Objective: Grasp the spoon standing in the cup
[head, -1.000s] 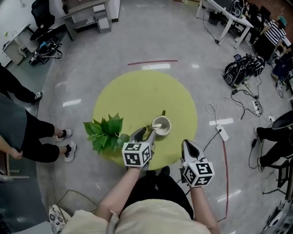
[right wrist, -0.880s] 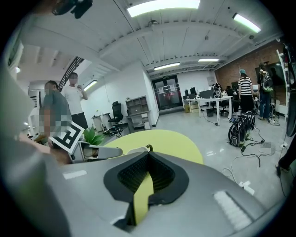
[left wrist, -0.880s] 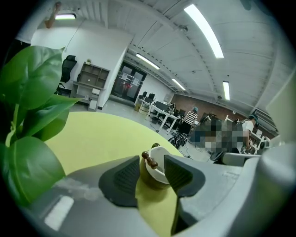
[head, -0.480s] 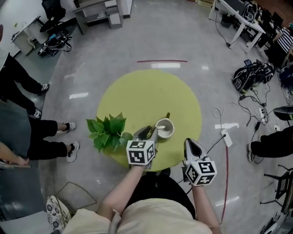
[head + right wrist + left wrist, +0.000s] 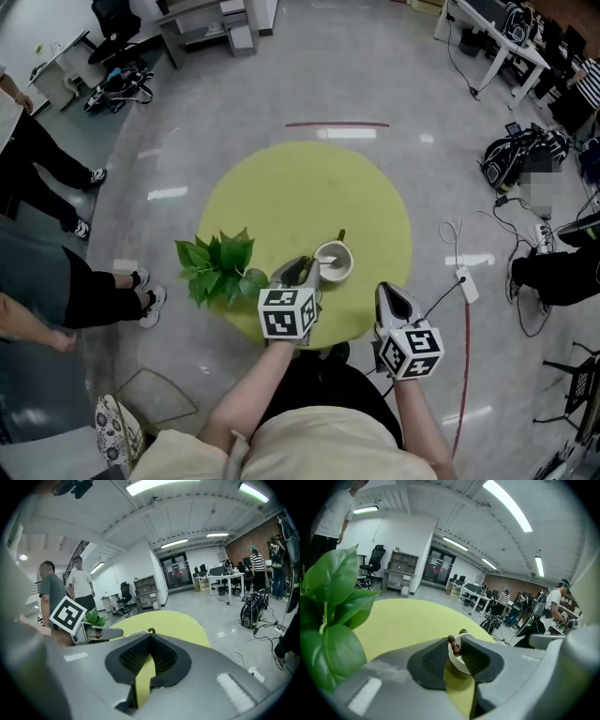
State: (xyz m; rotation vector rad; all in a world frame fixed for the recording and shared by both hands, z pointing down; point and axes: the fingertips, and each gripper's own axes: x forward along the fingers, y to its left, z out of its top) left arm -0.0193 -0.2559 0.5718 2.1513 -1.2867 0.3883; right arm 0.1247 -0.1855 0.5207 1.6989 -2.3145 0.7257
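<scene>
A white cup (image 5: pixel 336 260) stands on the round yellow-green table (image 5: pixel 309 187), near its front edge. A spoon (image 5: pixel 453 645) with a brown beaded handle end leans out of the cup toward me. My left gripper (image 5: pixel 302 271) reaches to the cup's near rim. In the left gripper view the handle end sits between the left gripper's (image 5: pixel 454 645) pads, with a little gap showing on each side. The jaws have just been closing around it. My right gripper (image 5: pixel 393 293) hovers at the table's front right edge, apart from the cup. Its tips (image 5: pixel 150 637) meet, with nothing between them.
A leafy green plant (image 5: pixel 217 266) stands on the table just left of my left gripper. A small dark knob (image 5: pixel 339 234) pokes out at the cup's far rim. People stand at the left, and bags, cables and desks lie on the floor to the right.
The left gripper's jaws have narrowed around the spoon handle beside the cup. Both hands have stayed about where they were.
</scene>
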